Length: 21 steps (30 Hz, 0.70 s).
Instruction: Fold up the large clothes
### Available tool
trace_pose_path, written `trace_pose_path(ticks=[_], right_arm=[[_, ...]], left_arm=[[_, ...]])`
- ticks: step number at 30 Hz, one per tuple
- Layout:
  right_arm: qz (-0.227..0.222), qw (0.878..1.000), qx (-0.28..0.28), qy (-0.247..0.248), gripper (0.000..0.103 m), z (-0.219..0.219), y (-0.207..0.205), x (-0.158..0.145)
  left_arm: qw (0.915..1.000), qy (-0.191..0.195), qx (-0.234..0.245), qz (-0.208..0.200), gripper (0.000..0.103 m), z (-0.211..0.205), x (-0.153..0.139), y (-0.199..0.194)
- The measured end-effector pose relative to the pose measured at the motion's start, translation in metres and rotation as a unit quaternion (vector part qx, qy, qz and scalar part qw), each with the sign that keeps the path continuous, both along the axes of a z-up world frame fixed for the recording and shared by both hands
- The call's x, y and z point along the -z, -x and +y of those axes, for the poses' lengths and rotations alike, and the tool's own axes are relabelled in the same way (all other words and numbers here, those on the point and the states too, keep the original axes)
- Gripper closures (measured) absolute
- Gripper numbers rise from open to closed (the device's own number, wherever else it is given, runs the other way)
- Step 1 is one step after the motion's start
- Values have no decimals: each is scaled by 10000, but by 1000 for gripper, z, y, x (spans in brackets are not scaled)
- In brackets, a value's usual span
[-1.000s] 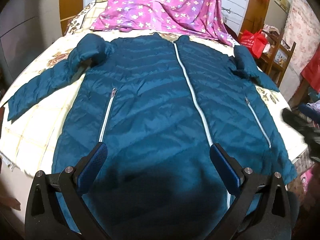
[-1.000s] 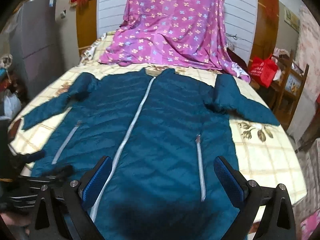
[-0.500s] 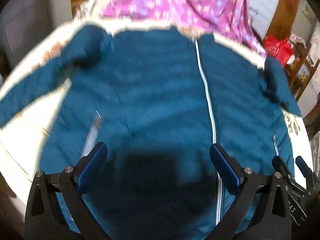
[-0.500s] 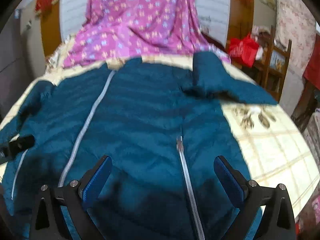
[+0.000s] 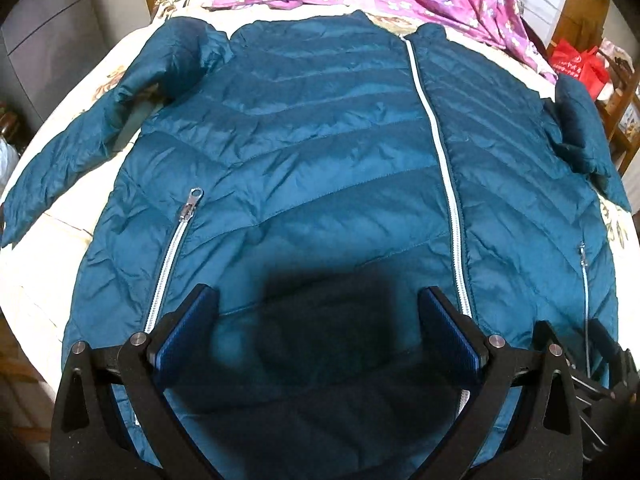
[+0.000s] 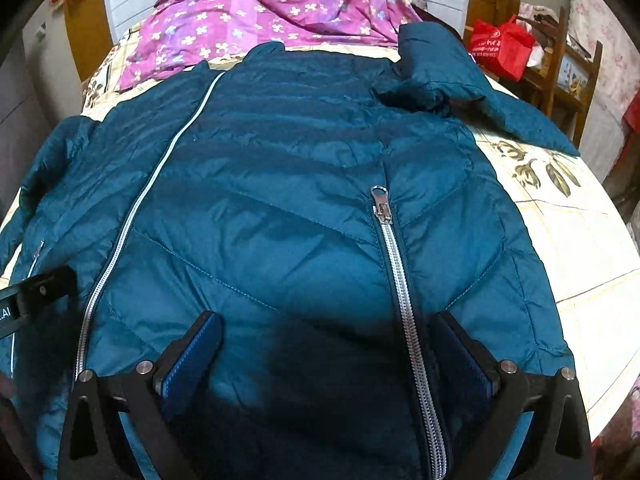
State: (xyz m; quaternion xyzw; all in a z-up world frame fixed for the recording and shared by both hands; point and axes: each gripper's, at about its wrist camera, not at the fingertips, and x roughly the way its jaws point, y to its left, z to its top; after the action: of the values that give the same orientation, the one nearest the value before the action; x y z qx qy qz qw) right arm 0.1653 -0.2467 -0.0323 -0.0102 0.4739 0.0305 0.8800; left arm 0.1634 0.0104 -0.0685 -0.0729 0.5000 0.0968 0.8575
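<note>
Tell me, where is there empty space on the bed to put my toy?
Bare floral bedsheet lies right of the teal puffer jacket, below its right sleeve; a smaller strip lies under the left sleeve. The purple flowered cloth crowds the far end.

Hidden hem, cut-off cuff, unreadable bag print.

Lower hem of the jacket (image 5: 304, 168) out of sight in both wrist views, buried beneath the dark frames of the left hand-held gripper (image 5: 318, 322) and the right hand-held gripper (image 6: 328, 350) and darkened by their shadows. Far sleeve (image 5: 588, 136) cropped near its cuff by the dark fisheye rim in the left view; near sleeve (image 6: 28, 184) mostly lost past the left border in the right view. Pink flowered cloth (image 6: 276, 8) sliced off along the top. White print on the red bag (image 6: 500, 46) too small to read. Shelf (image 6: 568, 76) contents behind it too small and too cluttered to make out.
</note>
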Motion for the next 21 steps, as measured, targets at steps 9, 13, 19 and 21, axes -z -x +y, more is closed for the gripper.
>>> trace_pose_path(ticks=[9, 13, 19, 21], right_arm=[[-67, 9999, -125, 15, 0, -2, 5, 0], [-78, 9999, -119, -3, 0, -3, 6, -1], [-76, 9999, -38, -109, 0, -7, 8, -1], [1, 10000, -85, -18, 0, -6, 7, -3]], left_arm=[[9972, -16, 265, -694, 0, -11, -24, 19], [9950, -129, 321, -935, 0, -14, -33, 24], [9928, -165, 409, -1113, 0, -17, -38, 28], [9922, -195, 427, -1152, 1, -18, -40, 29]])
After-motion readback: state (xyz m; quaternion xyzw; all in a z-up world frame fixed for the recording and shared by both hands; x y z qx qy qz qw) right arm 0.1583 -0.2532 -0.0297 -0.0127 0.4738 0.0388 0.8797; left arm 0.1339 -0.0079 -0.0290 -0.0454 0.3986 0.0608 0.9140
